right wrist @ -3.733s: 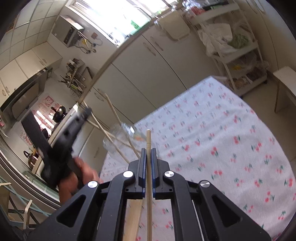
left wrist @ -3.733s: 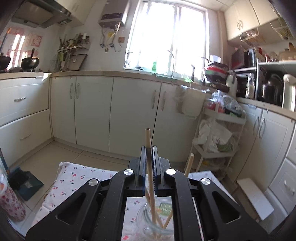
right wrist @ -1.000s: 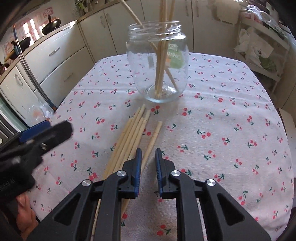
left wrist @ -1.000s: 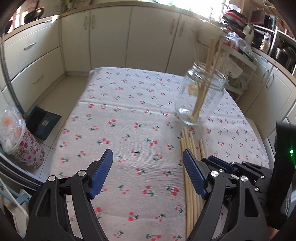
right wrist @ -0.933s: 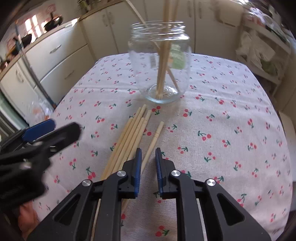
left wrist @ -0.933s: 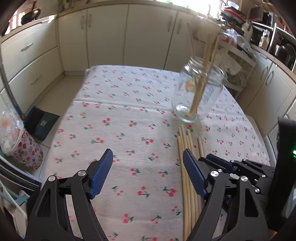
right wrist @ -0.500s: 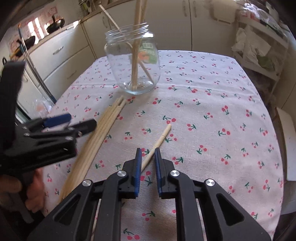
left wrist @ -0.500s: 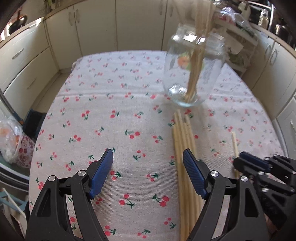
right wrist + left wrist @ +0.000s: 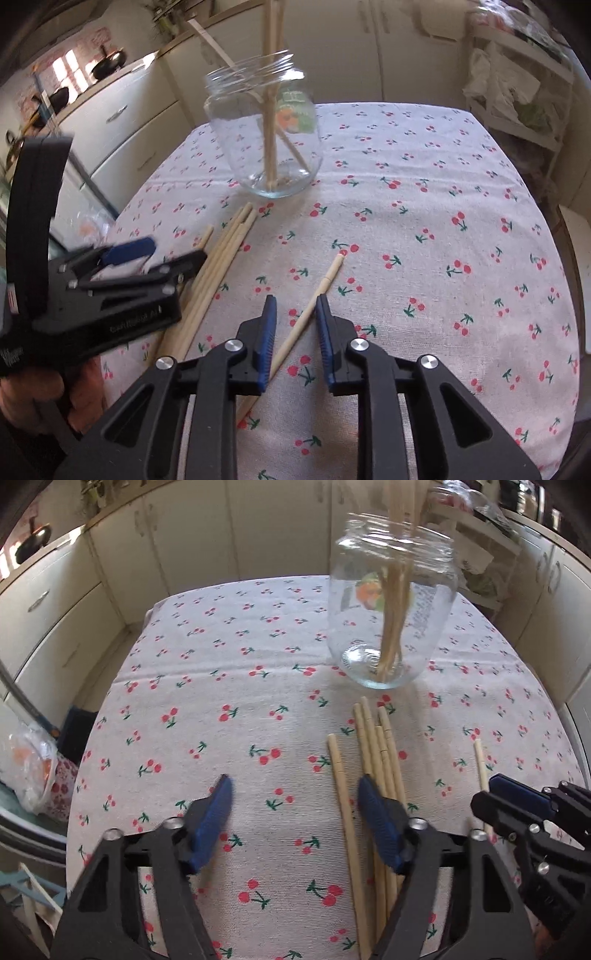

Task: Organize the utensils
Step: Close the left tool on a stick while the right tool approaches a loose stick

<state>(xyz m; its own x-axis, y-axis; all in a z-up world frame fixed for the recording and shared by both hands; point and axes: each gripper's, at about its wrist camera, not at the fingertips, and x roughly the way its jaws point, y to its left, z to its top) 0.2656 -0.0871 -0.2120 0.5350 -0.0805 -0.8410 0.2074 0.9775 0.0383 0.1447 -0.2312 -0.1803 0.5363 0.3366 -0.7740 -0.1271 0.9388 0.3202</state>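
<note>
A lone chopstick point(image 9: 314, 302) is being straddled on the tablecloth point(image 9: 443, 206) by the right gripper point(image 9: 295, 321), whose jaws have just been opening, narrowly parted, untouching. A chopstick separated from the bundle point(image 9: 384, 775) is being bracketed by the left gripper point(image 9: 295, 812), whose jaws have just been closing, half open, gripping nothing. Two pickups are probably being prepared. The jar point(image 9: 266, 136) is standing beyond; open cloth is lying rightward.

Loose chopsticks point(image 9: 373, 760) lie flat before the glass jar point(image 9: 391, 616) holding others.
</note>
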